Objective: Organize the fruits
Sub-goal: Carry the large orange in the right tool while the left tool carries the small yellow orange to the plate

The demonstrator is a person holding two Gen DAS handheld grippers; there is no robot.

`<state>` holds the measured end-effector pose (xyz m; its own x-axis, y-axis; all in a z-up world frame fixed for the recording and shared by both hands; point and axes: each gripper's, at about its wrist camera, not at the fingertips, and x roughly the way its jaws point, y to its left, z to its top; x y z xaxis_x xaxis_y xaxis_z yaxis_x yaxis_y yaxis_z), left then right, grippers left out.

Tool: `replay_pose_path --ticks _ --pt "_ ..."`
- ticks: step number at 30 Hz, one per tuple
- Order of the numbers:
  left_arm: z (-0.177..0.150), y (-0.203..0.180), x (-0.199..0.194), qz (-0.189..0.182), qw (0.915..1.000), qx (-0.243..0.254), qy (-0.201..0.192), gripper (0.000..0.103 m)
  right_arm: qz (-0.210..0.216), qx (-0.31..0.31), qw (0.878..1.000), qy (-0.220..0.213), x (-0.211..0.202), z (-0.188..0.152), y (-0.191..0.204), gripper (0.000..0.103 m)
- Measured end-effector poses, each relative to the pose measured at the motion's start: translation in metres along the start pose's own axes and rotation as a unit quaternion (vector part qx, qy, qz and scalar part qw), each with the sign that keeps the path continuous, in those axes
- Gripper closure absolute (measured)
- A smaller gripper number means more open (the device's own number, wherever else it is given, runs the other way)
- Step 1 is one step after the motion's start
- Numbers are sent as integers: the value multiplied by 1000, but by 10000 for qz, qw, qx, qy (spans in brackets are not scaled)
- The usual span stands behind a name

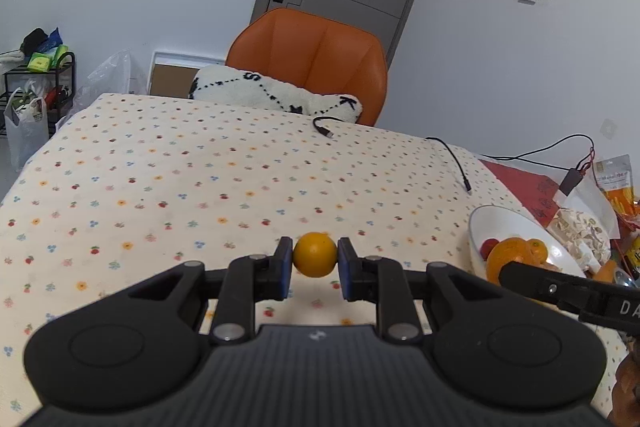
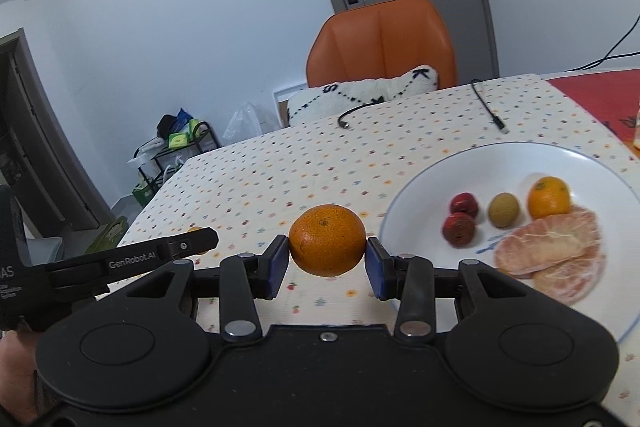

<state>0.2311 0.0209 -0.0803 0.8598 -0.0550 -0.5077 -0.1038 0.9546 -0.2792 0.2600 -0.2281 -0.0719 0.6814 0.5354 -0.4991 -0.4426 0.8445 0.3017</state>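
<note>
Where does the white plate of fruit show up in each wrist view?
Left wrist view: the white plate sits at the right edge, partly hidden behind the right claw.
Right wrist view: it fills the right side, just right of that claw's orange.
Shared landmark: the orange chair.

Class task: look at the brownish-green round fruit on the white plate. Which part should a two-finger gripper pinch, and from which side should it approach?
Grip the brownish-green fruit across its widest middle, probably coming from above. It is small and round, sitting between the red fruits and an orange, so a level approach would likely bump them or the plate rim.
</note>
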Motion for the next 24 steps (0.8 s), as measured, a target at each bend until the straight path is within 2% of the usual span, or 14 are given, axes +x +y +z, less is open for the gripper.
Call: replay_pose_path --ticks 20,24 --pt "-1 -48 -2 -422 9989 218 -7 81 -561 401 9976 -56 -15 -1 -42 63" --pt "-1 -59 -2 -500 9983 290 -6 81 -645 447 9969 -106 -18 -3 -47 58"
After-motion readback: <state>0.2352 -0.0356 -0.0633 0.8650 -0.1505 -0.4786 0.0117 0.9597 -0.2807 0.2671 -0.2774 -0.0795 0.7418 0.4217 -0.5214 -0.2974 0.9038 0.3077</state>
